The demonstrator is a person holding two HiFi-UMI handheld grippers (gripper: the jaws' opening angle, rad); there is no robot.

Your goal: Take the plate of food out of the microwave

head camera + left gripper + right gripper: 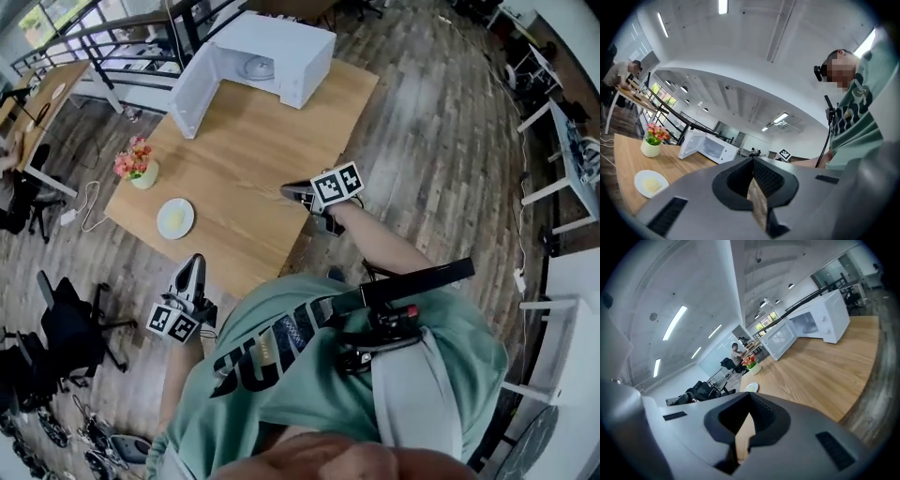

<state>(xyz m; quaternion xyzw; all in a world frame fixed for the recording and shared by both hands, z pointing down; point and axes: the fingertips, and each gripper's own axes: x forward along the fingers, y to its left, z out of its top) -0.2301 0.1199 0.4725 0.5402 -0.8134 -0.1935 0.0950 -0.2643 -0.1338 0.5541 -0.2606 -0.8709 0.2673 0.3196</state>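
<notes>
The plate of food (175, 218) lies on the table (262, 150), well clear of the open microwave (281, 52). It is likely stiff, slick and breakable, best pinched at its rim. The left gripper (194, 264) and right gripper (287, 191) are both clenched and empty.

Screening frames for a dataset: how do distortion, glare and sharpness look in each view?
Head view: even light, sharp, the white microwave nearly blown out. Left gripper view: fisheye with dark corners, ceiling lights glare, plate slightly soft. Right gripper view: same fisheye, table edge bowed.

Head view looks steeply down; both gripper views share the microwave (715, 149).
</notes>
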